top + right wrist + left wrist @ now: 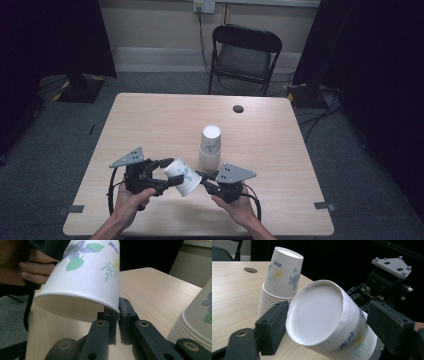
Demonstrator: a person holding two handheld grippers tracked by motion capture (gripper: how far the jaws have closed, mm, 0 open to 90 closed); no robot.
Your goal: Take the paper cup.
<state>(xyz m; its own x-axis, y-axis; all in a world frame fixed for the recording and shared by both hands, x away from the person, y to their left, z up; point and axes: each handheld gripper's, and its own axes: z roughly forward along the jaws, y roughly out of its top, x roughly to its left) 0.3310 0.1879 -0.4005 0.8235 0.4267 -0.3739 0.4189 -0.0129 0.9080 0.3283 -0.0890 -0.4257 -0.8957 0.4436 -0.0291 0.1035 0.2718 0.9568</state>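
At the near edge of the table point(150, 115), two tongs are held by a person's hands, and a single paper cup point(182, 176) is carried between them, tipped on its side above the wood. The right tongs point(204, 178) are pressed almost together, and the cup's rim is pinched between their pads; in the right gripper view the open mouth of the cup point(82, 290) is seen hanging over the closed jaws, with one wall caught in the narrow gap. The left tongs point(166, 172) are spread around the cup's base end. In the left gripper view the closed bottom of the cup point(319, 315) is faced, the left jaw is seen just beside the bottom edge and the right jaw stands clear of the wall, so no grip is made there. Just beyond the cup, a stack of paper cups point(210, 147) is set upside down on the table. Farther off, a round cable hole point(238, 108) is cut into the tabletop, and a black folding chair point(245, 55) is placed behind the far edge.
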